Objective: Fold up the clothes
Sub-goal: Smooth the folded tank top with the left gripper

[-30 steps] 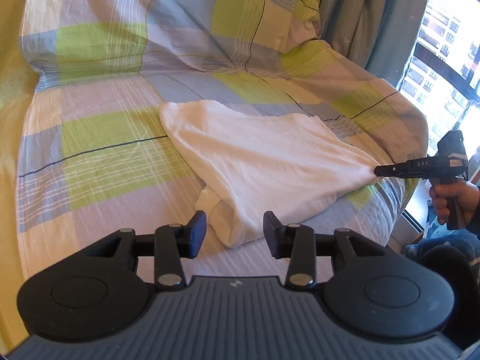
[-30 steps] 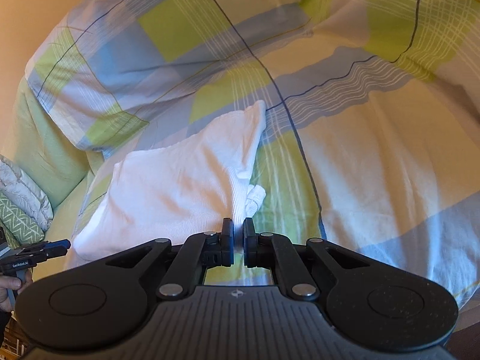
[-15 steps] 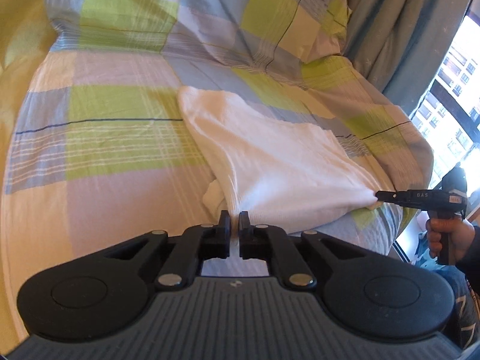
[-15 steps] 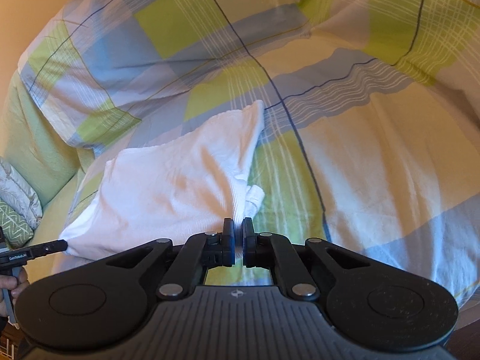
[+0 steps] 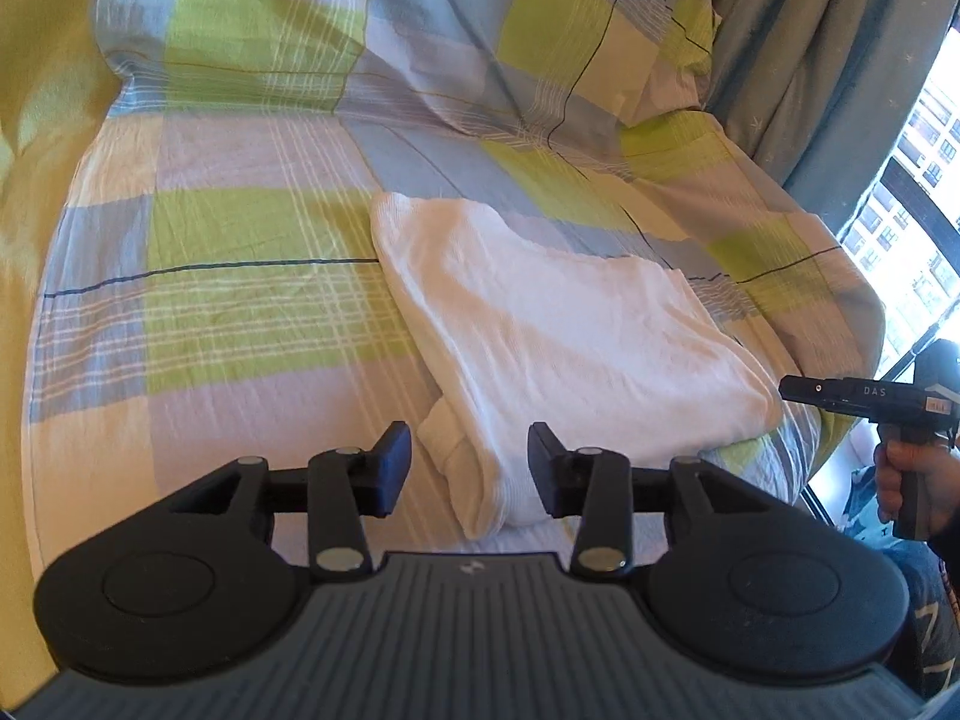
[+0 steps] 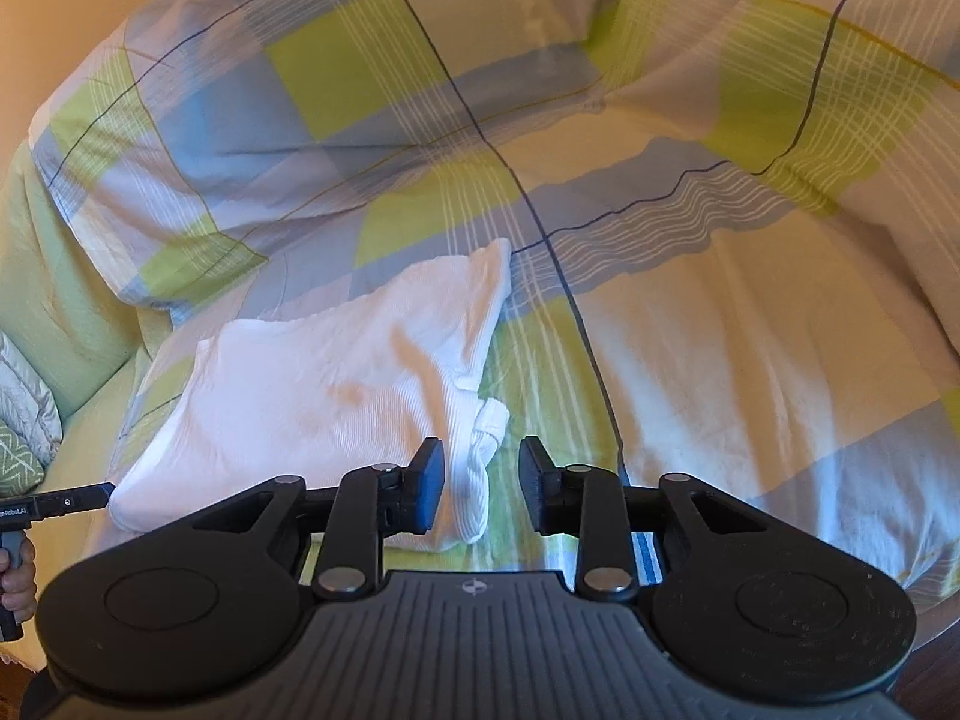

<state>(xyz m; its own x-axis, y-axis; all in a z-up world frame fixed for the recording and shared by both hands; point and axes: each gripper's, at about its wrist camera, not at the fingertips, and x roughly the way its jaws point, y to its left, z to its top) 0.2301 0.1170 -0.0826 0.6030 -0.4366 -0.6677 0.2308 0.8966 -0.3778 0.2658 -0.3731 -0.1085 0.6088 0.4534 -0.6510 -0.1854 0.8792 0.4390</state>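
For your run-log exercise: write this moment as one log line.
task: fold clothes | left gripper: open | right gripper: open | white garment: folded on plaid bed cover, ungripped

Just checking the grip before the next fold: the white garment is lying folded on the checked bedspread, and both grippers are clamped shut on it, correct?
Not quite. The white garment does lie folded on the checked bedspread, but neither gripper is clamped on it. The left wrist view shows the left gripper with its jaws apart, and the right wrist view shows the right gripper open too.
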